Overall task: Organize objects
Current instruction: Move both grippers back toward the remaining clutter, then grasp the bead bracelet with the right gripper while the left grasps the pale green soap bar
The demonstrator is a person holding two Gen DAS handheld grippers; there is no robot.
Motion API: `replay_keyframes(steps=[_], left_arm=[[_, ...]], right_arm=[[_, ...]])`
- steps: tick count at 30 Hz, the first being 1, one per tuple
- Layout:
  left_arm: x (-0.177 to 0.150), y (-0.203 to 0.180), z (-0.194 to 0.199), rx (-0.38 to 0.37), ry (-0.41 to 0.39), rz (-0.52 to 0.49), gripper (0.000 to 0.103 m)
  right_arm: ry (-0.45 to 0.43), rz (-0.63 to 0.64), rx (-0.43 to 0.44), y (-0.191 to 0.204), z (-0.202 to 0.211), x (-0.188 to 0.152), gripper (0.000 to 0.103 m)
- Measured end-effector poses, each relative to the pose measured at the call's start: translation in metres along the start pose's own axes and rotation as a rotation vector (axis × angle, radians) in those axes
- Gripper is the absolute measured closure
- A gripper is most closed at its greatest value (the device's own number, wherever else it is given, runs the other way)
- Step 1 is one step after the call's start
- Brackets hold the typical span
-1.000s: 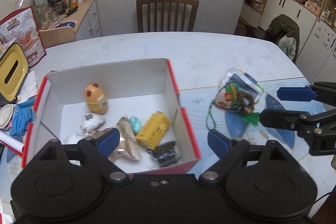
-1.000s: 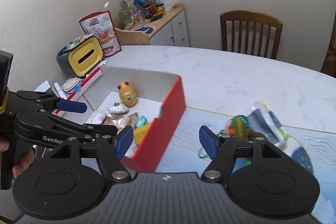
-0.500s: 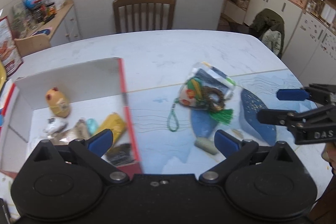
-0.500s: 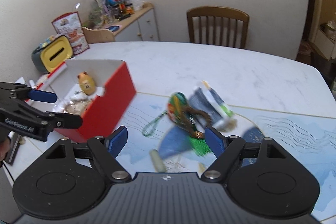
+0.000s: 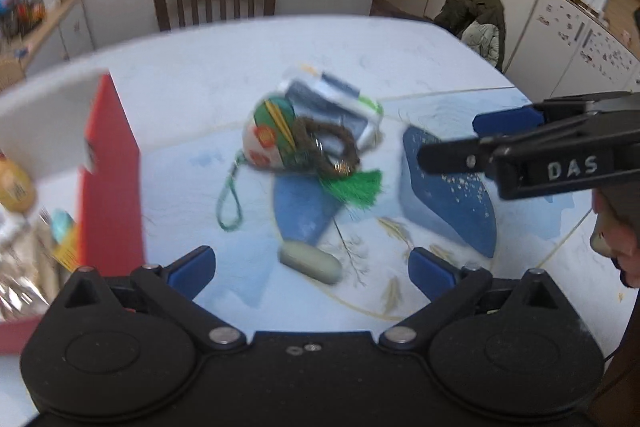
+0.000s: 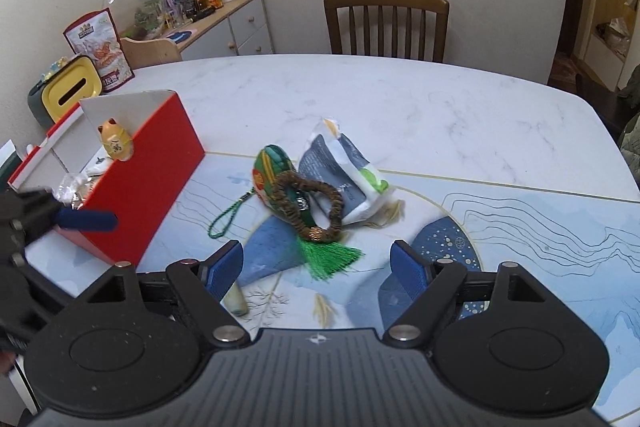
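Beside the red box (image 6: 152,183), a loose pile waits on the table (image 6: 400,99): embroidered pouch (image 6: 276,167), beaded bracelet (image 6: 308,203), snack packet (image 6: 344,167). Left gripper (image 5: 312,267) and right gripper (image 6: 316,263) hover nearby, both gaping, both empty, apparently lining up a pick.

Red box (image 6: 140,183), green tassel (image 6: 330,259), brown bead ring (image 6: 308,205), blue-patterned table mat (image 6: 520,227).

Mid-tabletop pile: embroidered pouch (image 6: 276,171), bead bracelet (image 6: 310,205) with green tassel, crumpled packet (image 6: 344,171). Red box (image 6: 136,183) toward left edge.
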State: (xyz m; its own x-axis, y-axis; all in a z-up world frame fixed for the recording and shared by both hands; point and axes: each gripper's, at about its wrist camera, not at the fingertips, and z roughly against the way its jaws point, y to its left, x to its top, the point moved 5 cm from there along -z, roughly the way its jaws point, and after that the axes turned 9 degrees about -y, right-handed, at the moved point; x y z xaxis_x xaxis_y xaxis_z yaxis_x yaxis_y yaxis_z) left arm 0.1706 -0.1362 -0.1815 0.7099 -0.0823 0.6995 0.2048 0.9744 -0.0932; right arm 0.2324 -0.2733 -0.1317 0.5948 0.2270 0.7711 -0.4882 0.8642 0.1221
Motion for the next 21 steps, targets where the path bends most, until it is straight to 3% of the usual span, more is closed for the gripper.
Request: replay_keyframes(steps=[6,16,21], left_arm=[[-0.01,0.008,-0.028,0.023,0.013,0.067,0.001],[-0.02,0.009,-0.049,0.063,-0.005,0.005,0.004],[-0.02,0.005,-0.055,0.068,-0.019,-0.024,0.007]], right_arm=[[0.022,0.021,0.009,-0.006,-0.019,-0.002,0.022],[0.067,0.008,-0.019,-0.021,-0.062,-0.009,0.023],[0.09,-0.026,-0.037,-0.027,-0.083,-0.012,0.03]])
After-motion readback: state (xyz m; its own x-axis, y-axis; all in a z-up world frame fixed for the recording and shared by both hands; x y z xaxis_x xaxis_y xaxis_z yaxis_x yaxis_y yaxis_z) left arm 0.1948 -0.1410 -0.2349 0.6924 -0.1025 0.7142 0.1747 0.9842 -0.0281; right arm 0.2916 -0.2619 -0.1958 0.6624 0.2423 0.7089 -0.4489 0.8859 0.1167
